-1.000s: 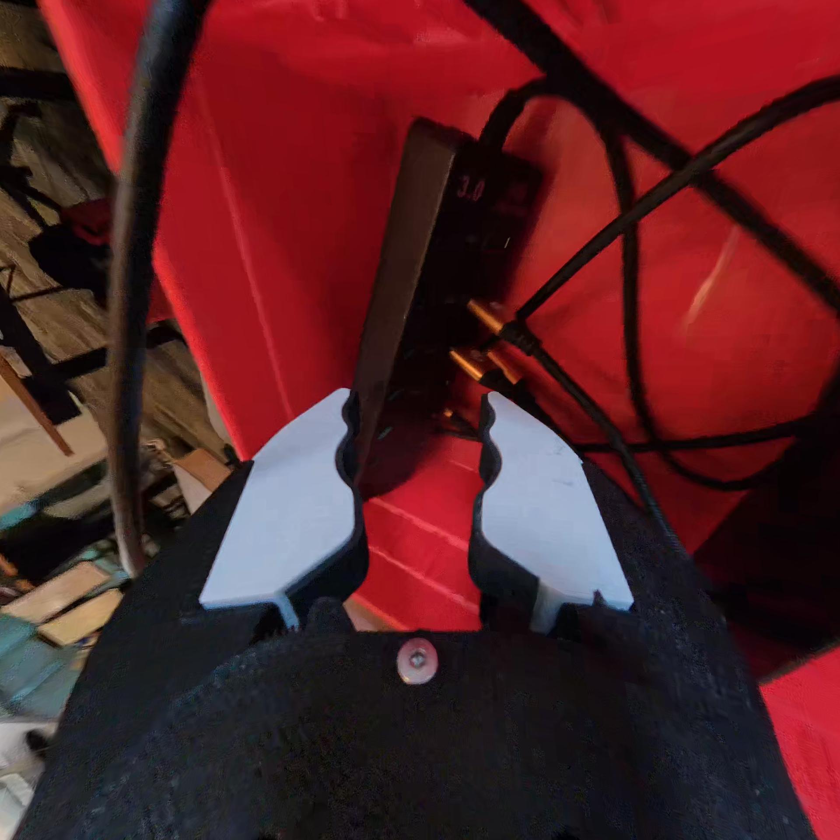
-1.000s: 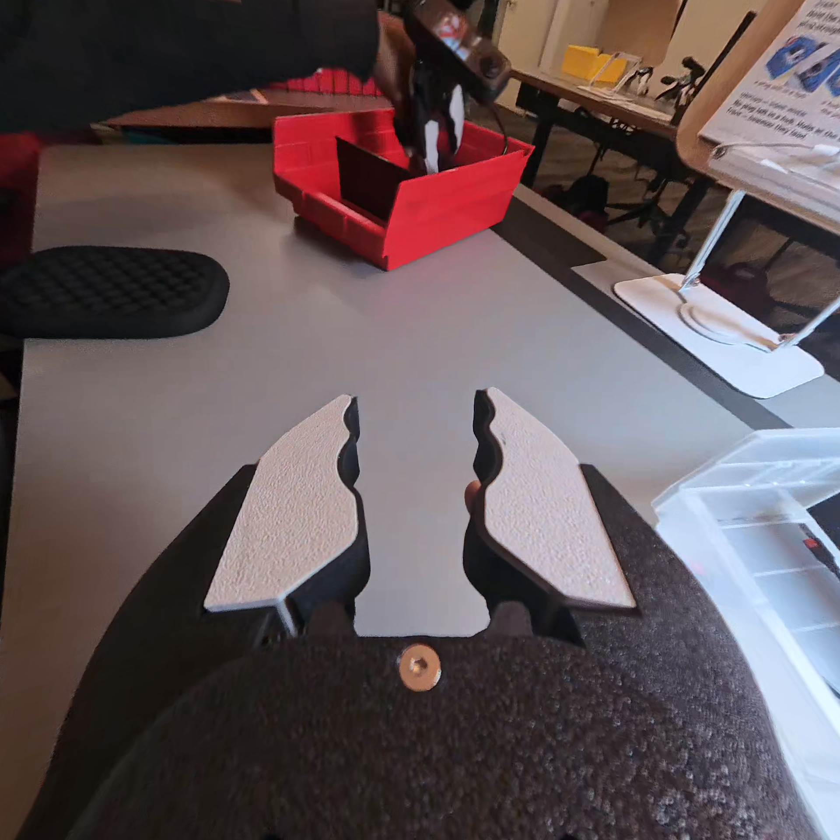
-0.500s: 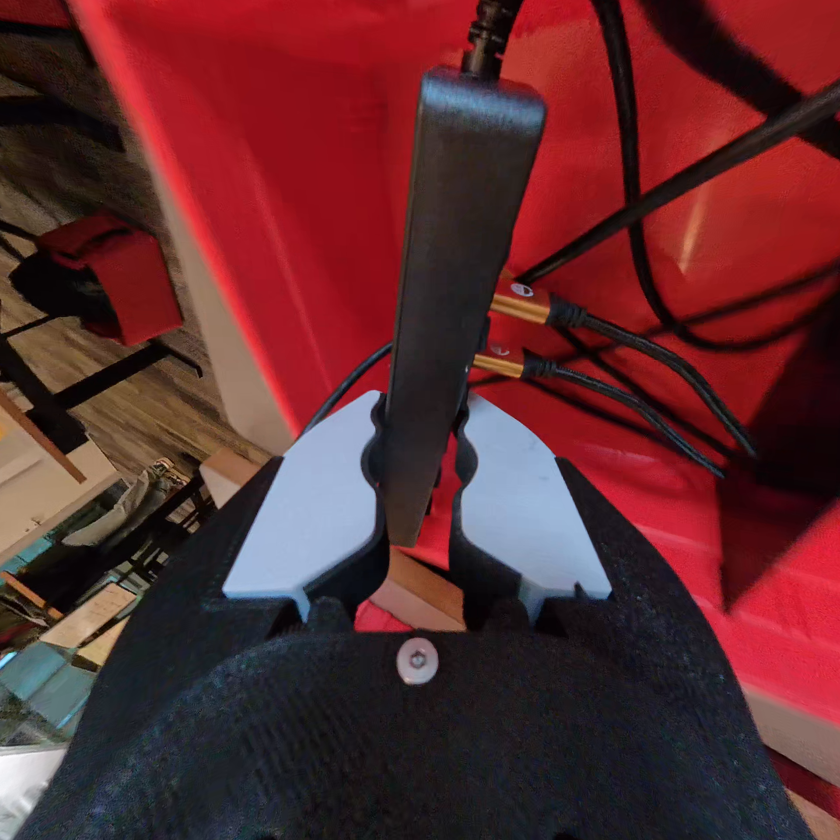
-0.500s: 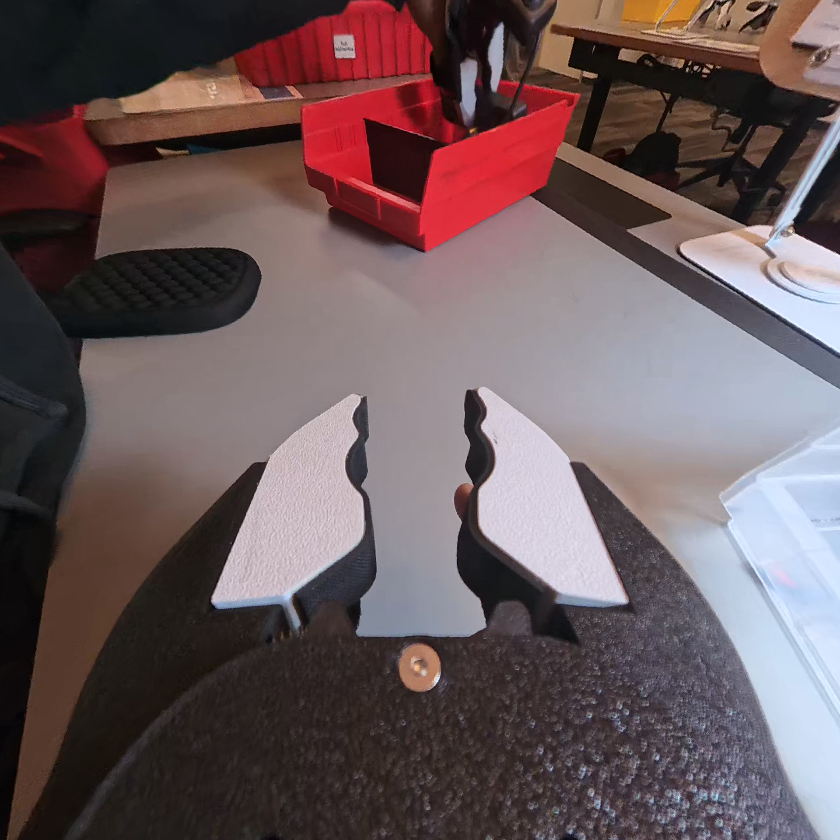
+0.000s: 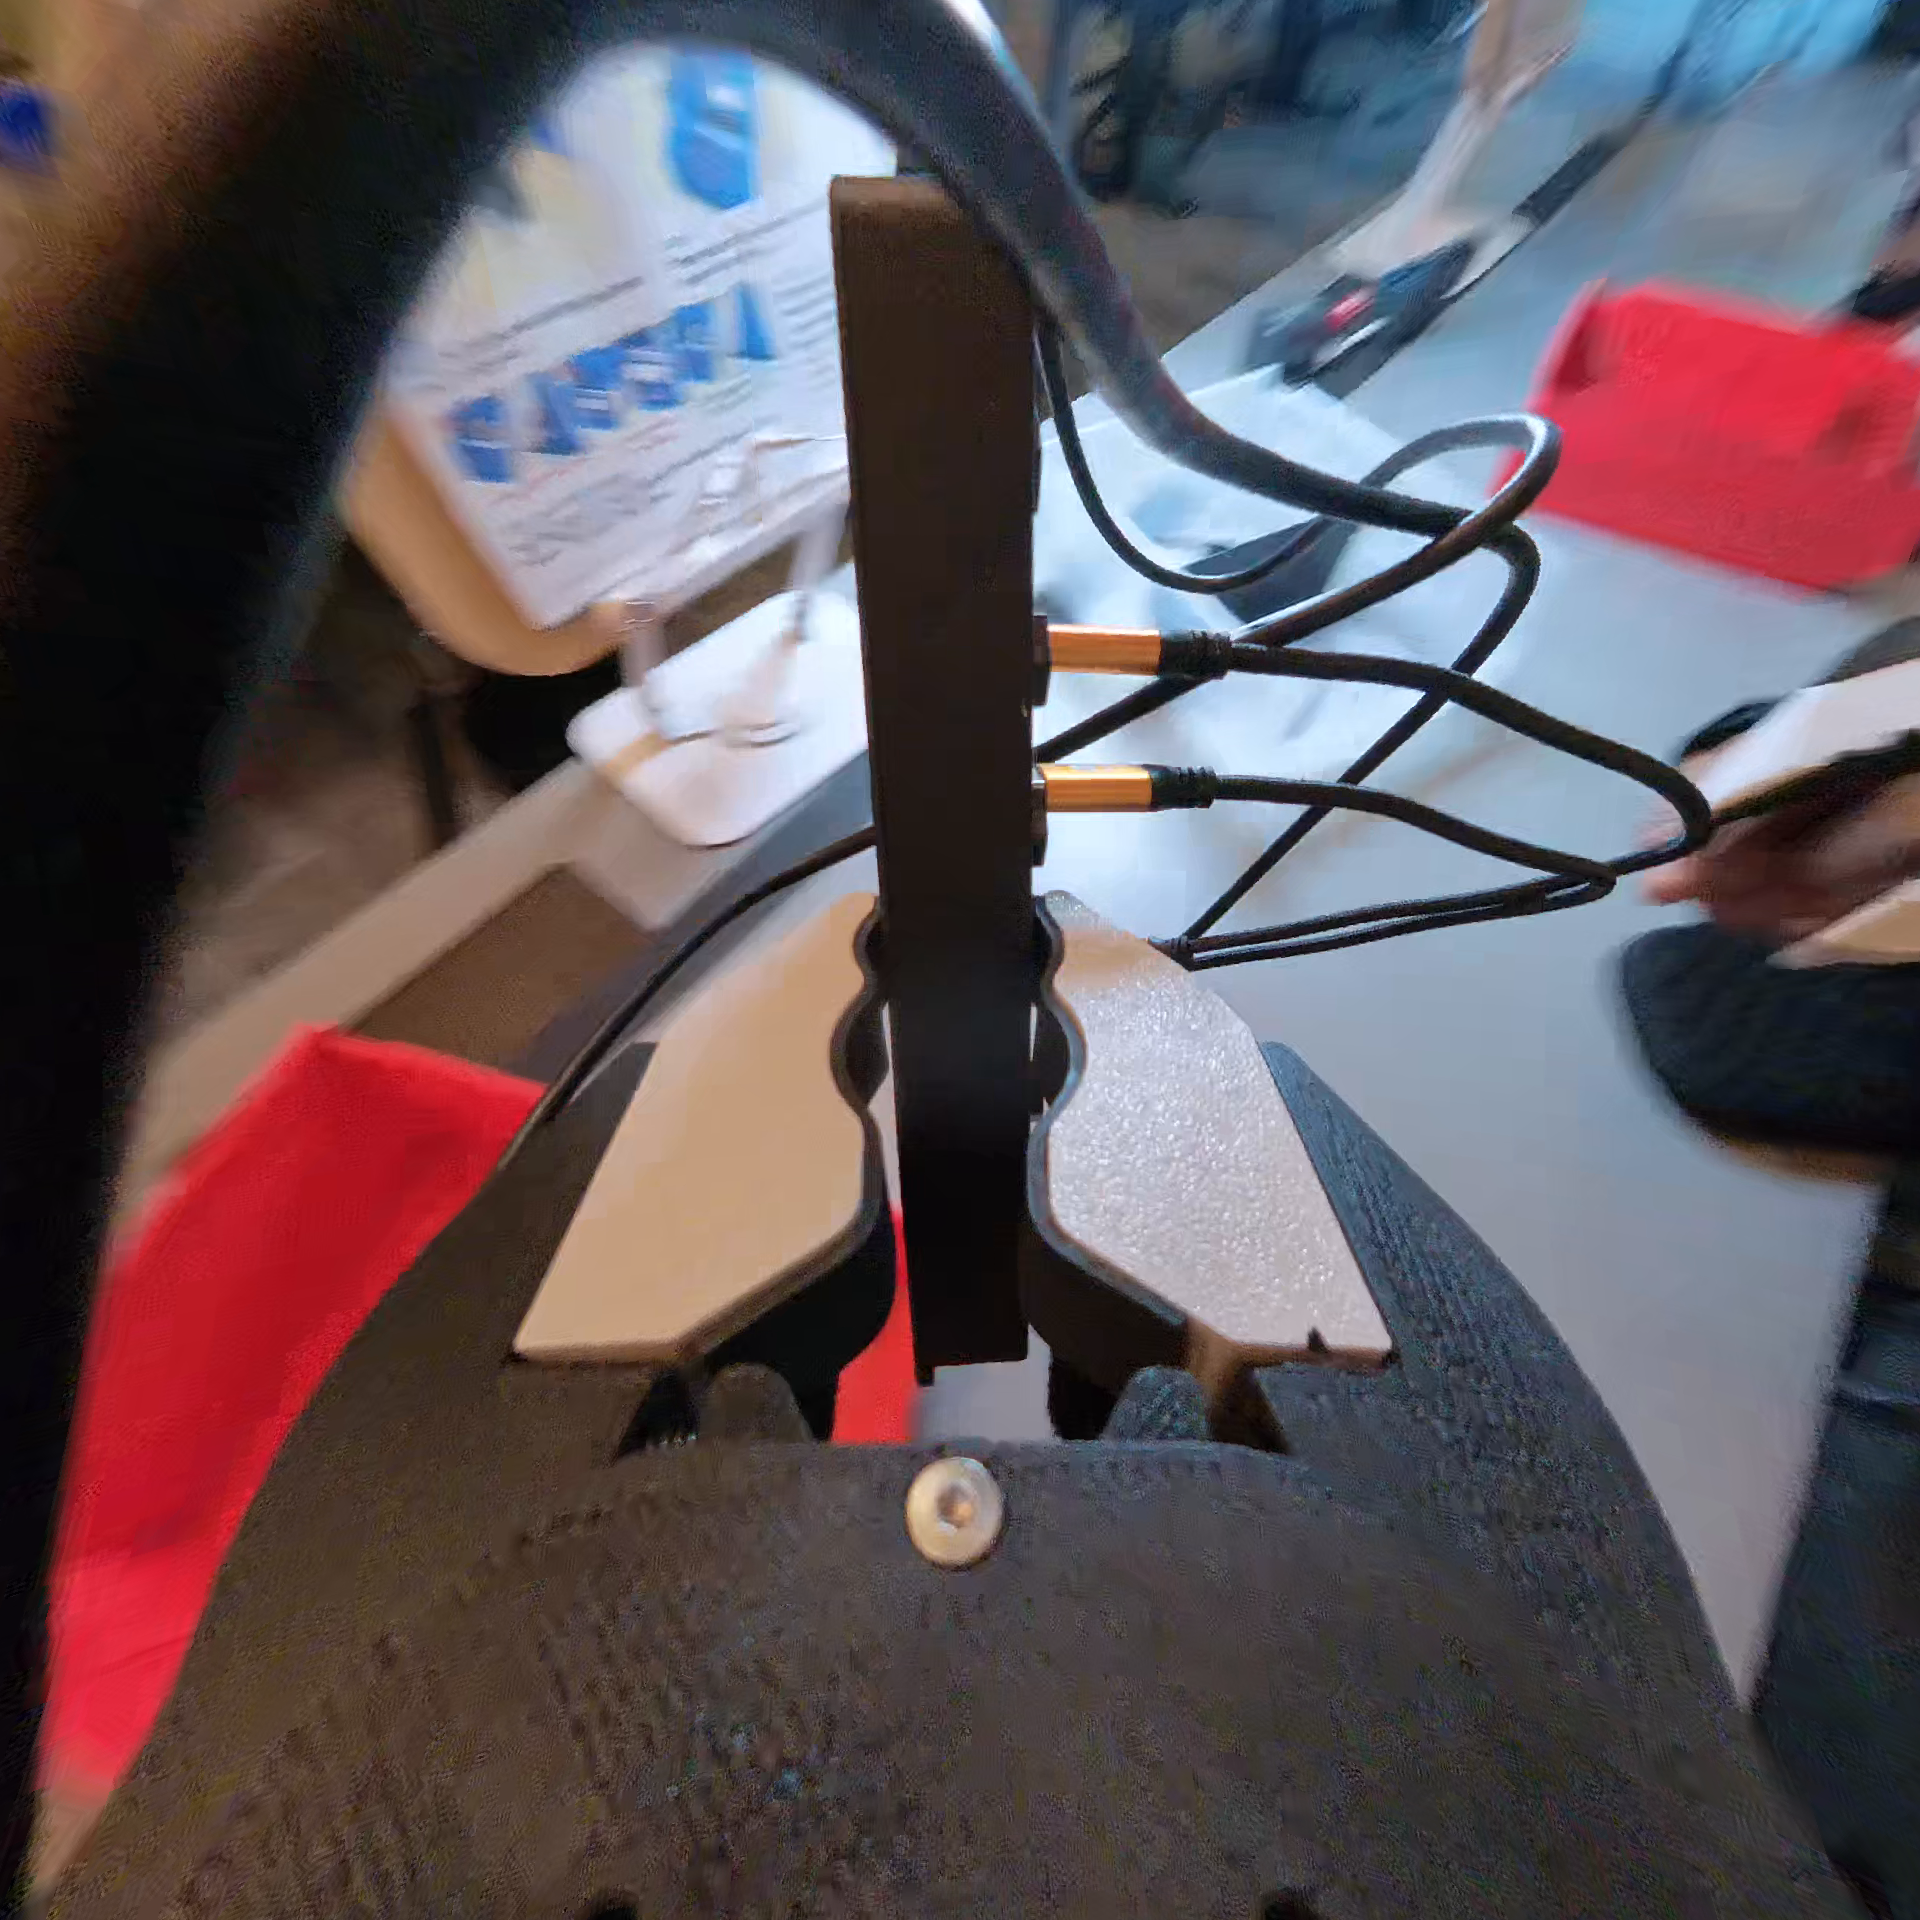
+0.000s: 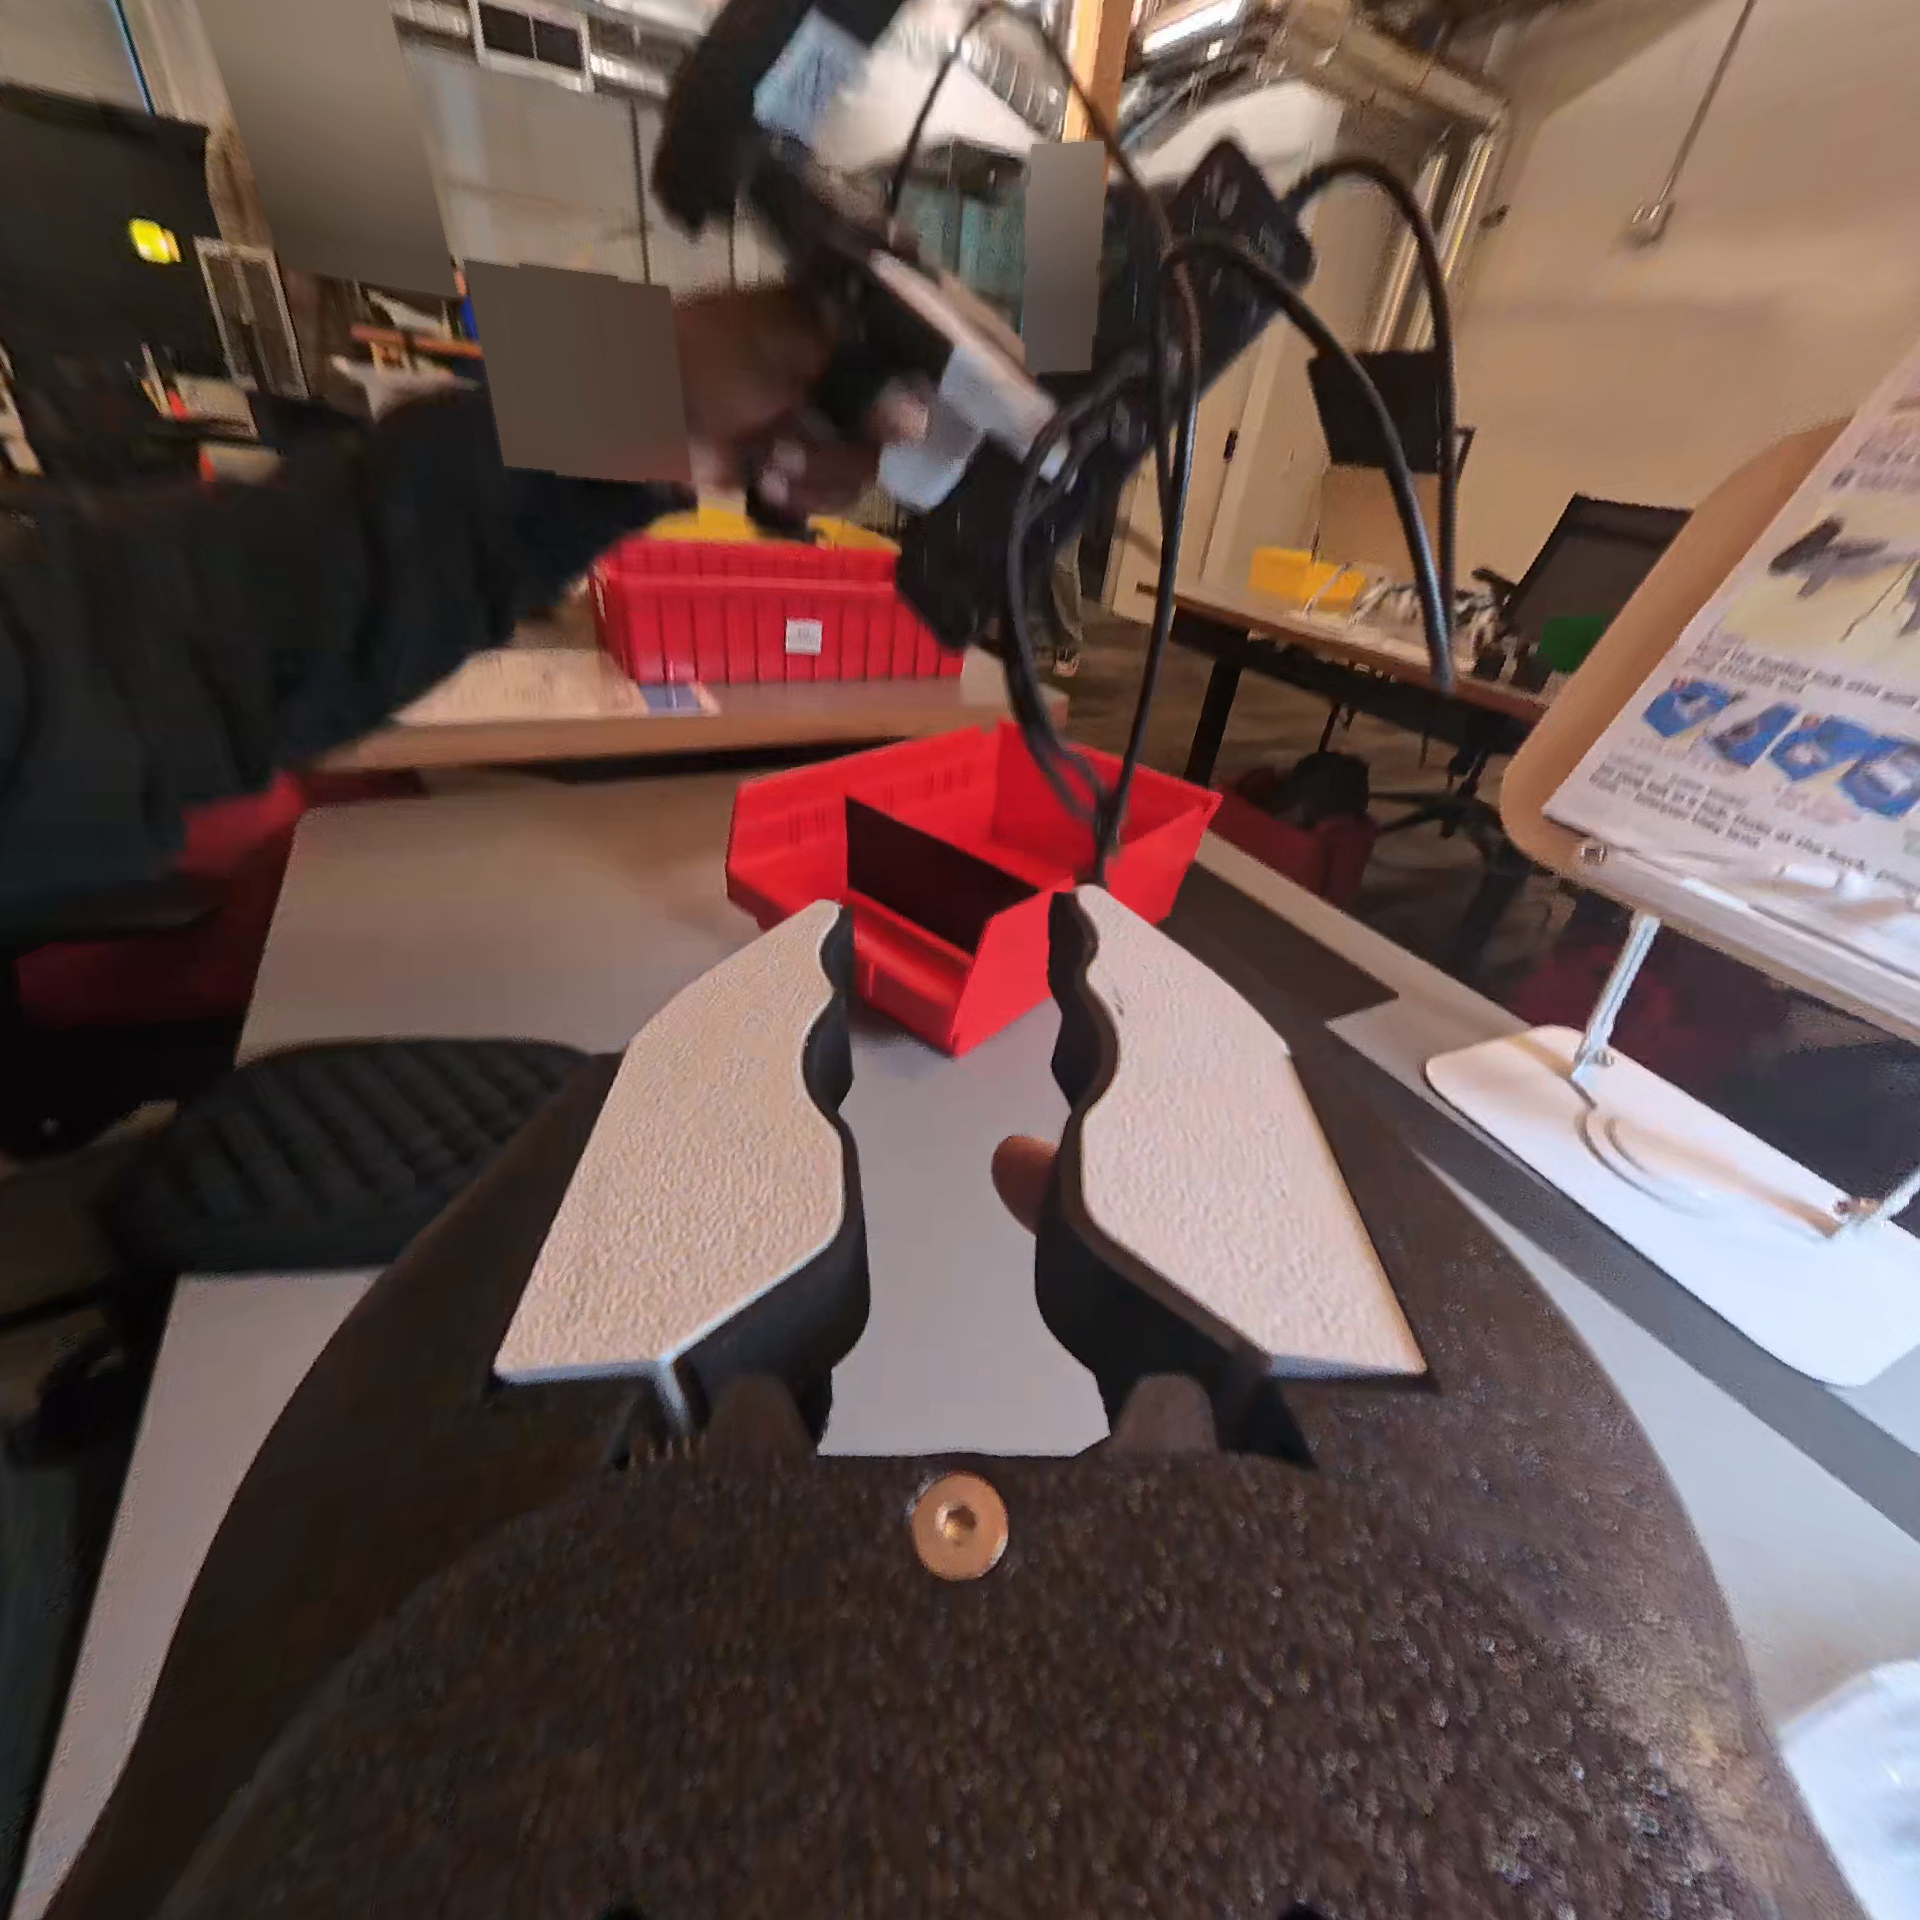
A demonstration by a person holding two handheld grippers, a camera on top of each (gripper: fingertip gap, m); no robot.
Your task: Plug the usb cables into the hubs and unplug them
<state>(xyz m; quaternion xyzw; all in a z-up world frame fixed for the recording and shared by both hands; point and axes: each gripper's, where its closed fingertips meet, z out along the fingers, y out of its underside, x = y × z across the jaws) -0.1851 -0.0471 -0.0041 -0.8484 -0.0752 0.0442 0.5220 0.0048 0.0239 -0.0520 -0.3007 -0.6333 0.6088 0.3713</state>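
The left gripper (image 5: pixel 956 935) is clamped on the lower end of the black hub (image 5: pixel 940 644), holding it in the air above the grey tabletop (image 5: pixel 1455 1039). 2 gold-tipped USB cables (image 5: pixel 1351 675) sit plugged in its right side. The right gripper (image 6: pixel 951 914) stands parted and empty. Beyond it, the red bin (image 6: pixel 1049 945) sits toward the tabletop's far edge.

The bottom part of the black hub (image 5: pixel 940 727) is tucked between the left gripper's (image 5: pixel 954 925) fingers, and its ports face away, so they cannot be seen. In the right wrist view that gripper and the hub are smeared by blur up in the air. The paper sign (image 6: pixel 1766 727) on its white stand (image 6: pixel 1662 1174) is cut off at the right edge.
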